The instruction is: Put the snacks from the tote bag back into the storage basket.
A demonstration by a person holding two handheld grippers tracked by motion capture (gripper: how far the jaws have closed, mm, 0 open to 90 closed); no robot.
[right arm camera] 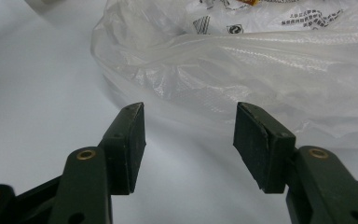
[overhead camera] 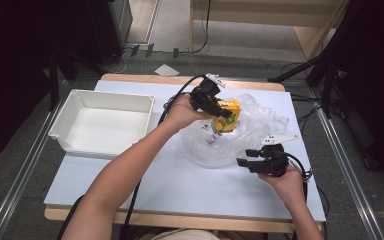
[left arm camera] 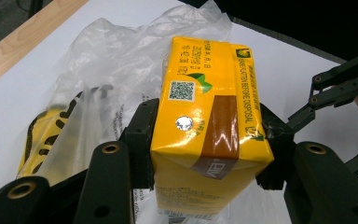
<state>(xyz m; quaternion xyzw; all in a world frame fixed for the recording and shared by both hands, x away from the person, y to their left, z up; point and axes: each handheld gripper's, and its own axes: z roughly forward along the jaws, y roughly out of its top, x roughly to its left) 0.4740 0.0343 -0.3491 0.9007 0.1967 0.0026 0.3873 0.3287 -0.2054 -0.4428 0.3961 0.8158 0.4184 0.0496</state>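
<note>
We see the yellow drink carton pinched between the pads of the left tool, which press on its two narrow sides; in the left gripper view its printed top faces the camera, with a small foil seal and a brown band across it. In the high view the carton is held above the crumpled clear plastic bag, near the middle of the white table, slightly toward the far side. The bag lies open and rumpled on the table (a second yellow-and-black printed item shows through the film in the left gripper view; we cannot tell what it is). The right tool hovers just beside the near edge of the bag, its jaws spread with nothing between them; in the right gripper view the pads point at the bag's folded rim, apart from it. A white plastic tray stands at the left side of the table, well apart from the bag. Black cables trail from both tools toward the person's side.
</note>
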